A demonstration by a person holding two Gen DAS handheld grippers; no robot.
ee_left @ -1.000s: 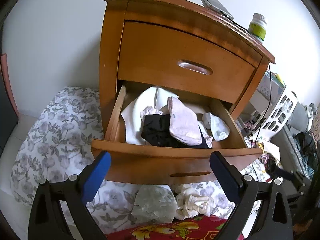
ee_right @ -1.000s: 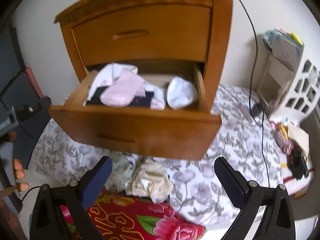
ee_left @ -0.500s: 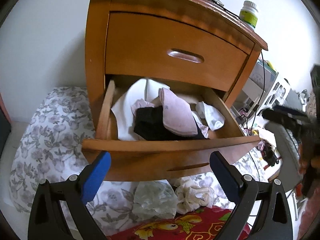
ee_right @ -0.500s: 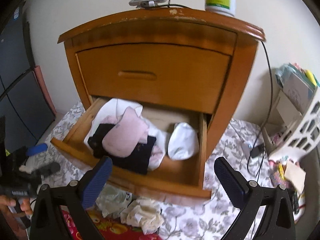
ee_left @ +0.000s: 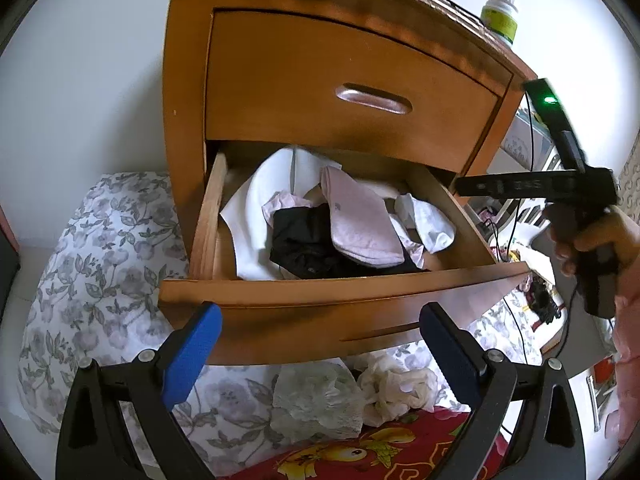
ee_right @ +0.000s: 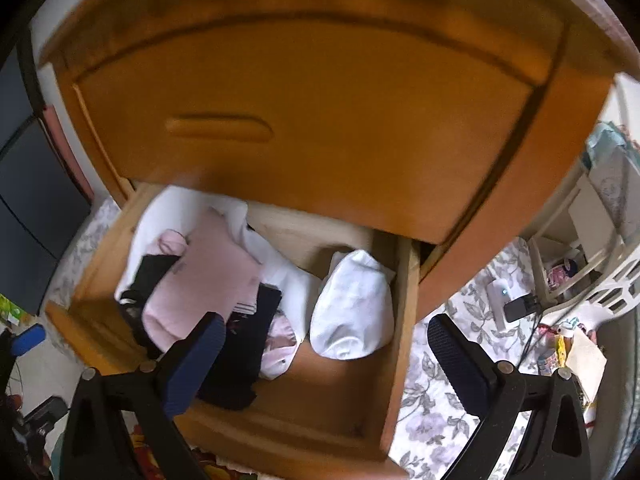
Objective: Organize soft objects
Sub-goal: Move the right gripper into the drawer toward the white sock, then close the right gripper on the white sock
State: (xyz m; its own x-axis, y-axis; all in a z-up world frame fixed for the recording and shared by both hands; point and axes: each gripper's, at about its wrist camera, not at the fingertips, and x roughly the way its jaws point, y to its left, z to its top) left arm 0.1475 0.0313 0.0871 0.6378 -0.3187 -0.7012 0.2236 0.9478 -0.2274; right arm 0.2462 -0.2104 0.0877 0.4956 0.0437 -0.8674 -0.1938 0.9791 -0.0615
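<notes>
The wooden nightstand's lower drawer [ee_left: 320,288] stands pulled out, holding a pink sock [ee_left: 360,224], black cloth [ee_left: 304,240], a white garment [ee_left: 260,200] and a white sock [ee_left: 432,224]. My left gripper [ee_left: 320,344] hangs open in front of the drawer front, empty. My right gripper [ee_right: 326,352] is open right over the drawer [ee_right: 352,416], its fingers either side of the white sock [ee_right: 352,308], with the pink sock [ee_right: 200,280] to the left. Two crumpled pale cloths [ee_left: 320,400] [ee_left: 396,388] lie on the floor below the drawer.
The upper drawer [ee_left: 344,80] is closed. A bottle [ee_left: 500,16] and a phone sit on the nightstand top. A flowered cloth [ee_left: 100,260] covers the floor; a red patterned fabric [ee_left: 360,452] lies near me. A white rack [ee_right: 592,248] and cables stand to the right.
My right gripper has moved forward and down, from facing the whole nightstand to hovering over the open drawer. The left gripper edged closer. Both stayed open.
</notes>
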